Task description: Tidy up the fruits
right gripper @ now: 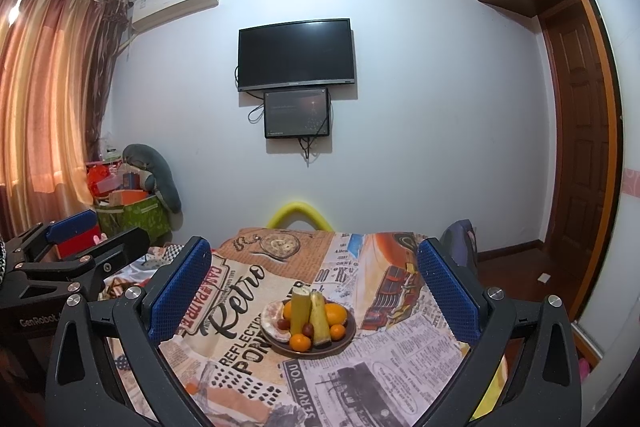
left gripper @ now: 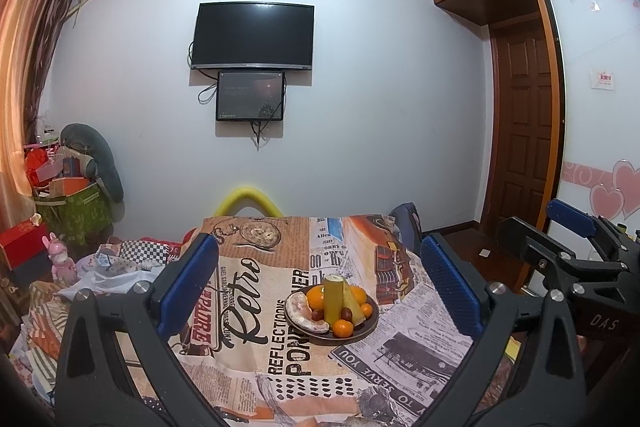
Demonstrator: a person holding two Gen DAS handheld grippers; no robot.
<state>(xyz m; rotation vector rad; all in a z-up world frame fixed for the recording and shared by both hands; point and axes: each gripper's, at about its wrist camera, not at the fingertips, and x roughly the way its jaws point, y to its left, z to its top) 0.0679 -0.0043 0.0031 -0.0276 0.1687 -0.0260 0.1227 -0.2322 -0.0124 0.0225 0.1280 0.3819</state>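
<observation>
left wrist: left gripper (left gripper: 320, 275) blue-padded jaws spread wide, empty, above the newspaper-print tablecloth (left gripper: 248, 307). dark round plate (left gripper: 362, 331) piled with oranges, upright yellow-green pieces, maybe sugarcane, sits mid-table.

right wrist: right gripper (right gripper: 314, 287) equally wide, empty; plate (right gripper: 338, 347) ahead, untouched.

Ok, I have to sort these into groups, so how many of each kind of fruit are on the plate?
Oranges: 4
Tall yellow-green stalks: 2
Small dark red fruits: 2
Pale peeled wedge: 1
Total: 9 in view on the plate
</observation>
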